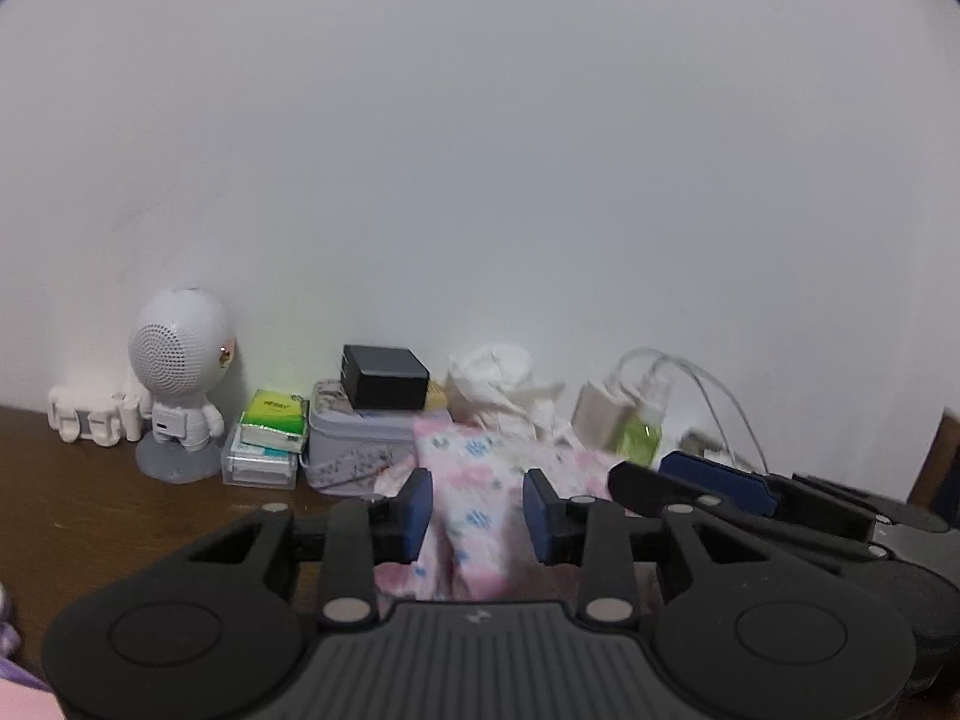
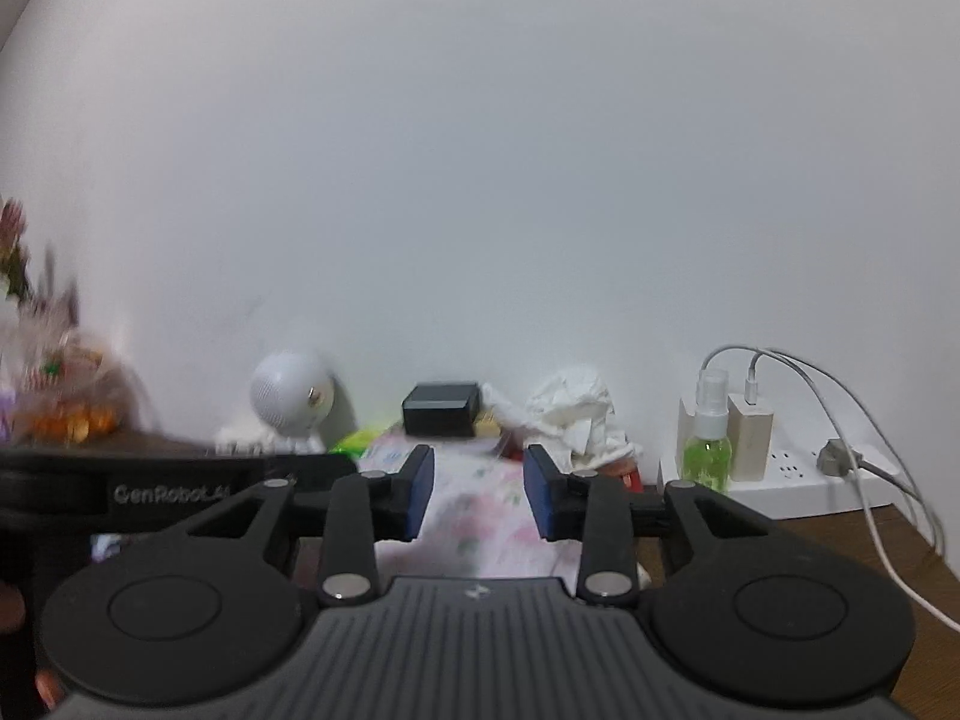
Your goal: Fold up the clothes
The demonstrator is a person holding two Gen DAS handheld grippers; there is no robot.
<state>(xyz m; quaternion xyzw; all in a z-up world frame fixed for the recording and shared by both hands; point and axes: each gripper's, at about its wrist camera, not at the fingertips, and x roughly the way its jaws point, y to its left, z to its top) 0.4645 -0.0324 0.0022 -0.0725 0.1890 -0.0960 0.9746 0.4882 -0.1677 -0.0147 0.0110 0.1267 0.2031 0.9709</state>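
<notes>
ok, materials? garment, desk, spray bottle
Garment: soft printed fabric, pink and white with blue marks; it creases and drapes, matte. Desk: brown wood or wood-look veneer, faint grain, low sheen; can't tell which. Spray bottle: clear plastic probably, green liquid showing through, glossy highlight, white cap.

My left gripper: matt black plastic w/ blue pads. Garment: soft printed cloth. Table: brown wood. Bottle: clear glossy plastic.

Our left gripper and right gripper sit side by side, both level, jaws spread wide with nothing clamped between their blue pads.
</notes>
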